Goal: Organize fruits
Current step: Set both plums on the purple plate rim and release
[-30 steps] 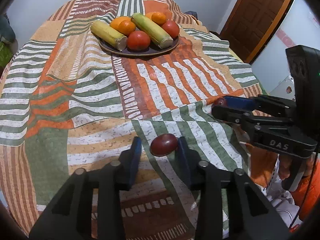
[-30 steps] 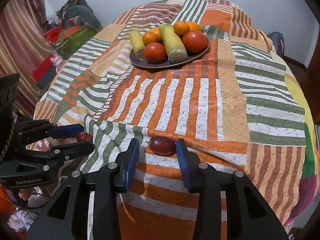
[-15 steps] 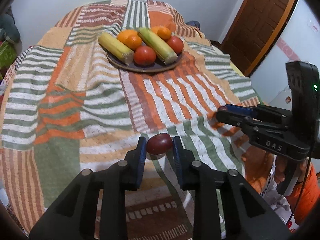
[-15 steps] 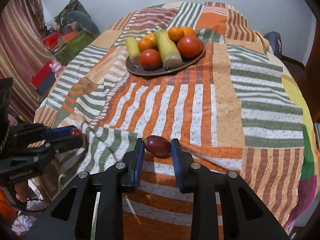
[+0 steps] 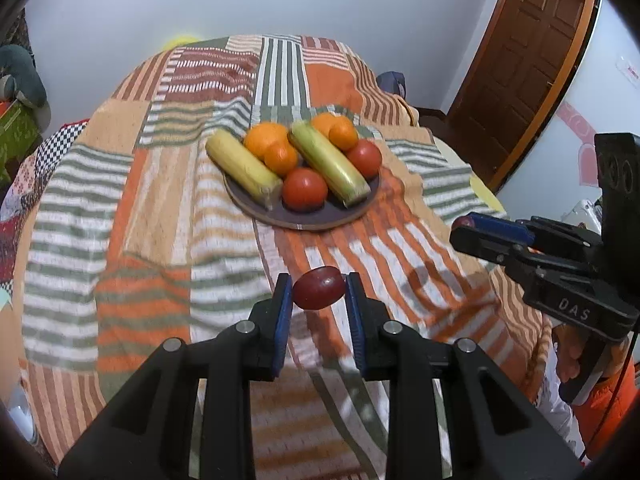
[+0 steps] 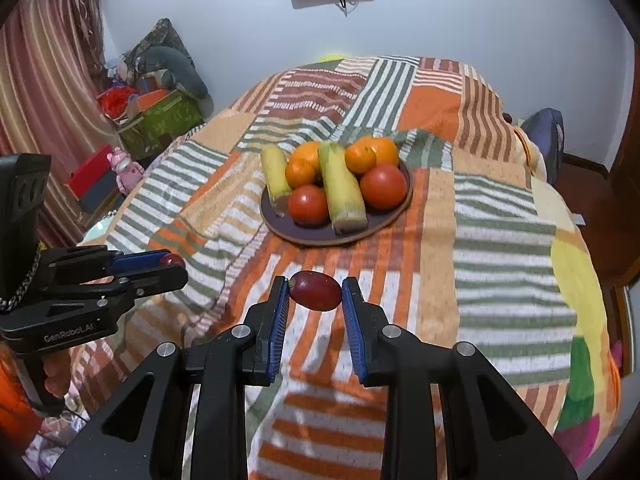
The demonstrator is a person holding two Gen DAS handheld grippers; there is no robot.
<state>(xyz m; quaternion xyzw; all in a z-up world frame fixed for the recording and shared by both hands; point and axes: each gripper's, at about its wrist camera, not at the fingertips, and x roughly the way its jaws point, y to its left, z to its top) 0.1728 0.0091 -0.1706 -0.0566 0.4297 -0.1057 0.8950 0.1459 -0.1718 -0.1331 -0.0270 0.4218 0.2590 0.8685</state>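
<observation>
The left gripper [image 5: 319, 292] clamps a dark red oval fruit [image 5: 319, 293] above the striped patchwork bedspread [image 5: 160, 208]. The right gripper [image 6: 315, 292] clamps another dark red oval fruit [image 6: 316, 290], both short of the round dark plate [image 6: 316, 236] of produce.

A bed [image 6: 500, 216] covered by a striped patchwork blanket [image 5: 160, 240] in orange, green and white carries a dark round plate [image 6: 320, 236] toward its far middle, loaded with produce.

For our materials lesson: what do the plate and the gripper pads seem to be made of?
Plate: probably glazed ceramic or wood; dark matte face, pale tan rim edge. Pads on the right gripper: likely blue rubber; fine ribbing shows.
</observation>
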